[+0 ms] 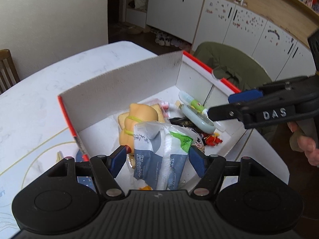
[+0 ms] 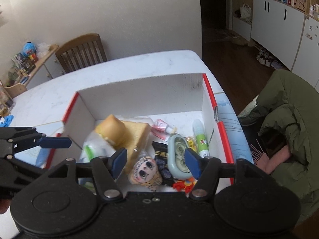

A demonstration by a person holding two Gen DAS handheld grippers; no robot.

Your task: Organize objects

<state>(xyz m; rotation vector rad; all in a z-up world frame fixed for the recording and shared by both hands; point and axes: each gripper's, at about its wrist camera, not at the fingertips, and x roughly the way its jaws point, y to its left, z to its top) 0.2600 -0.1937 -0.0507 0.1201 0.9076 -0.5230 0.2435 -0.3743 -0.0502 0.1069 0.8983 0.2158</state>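
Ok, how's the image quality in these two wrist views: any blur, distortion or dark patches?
Left wrist: strong fisheye bend, cabinets and table edge curve; box contents sharp, tissue pack close but readable; doorway dark. Right wrist: same bending, wall edge bows; chair and shelf at left slightly soft; floor and hallway underexposed; doll in the box clear. No glare in either.

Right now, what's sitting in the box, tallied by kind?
Bread-shaped toys: 2 (bun, toast slice)
Plastic packets: 2 (tissue pack, pink sachet)
Dark snack packet: 1
Stationery: 2 (correction tape, green glue stick)
Figures: 2 (big-eyed doll, red figure)
Total: 9, counting only what shows.
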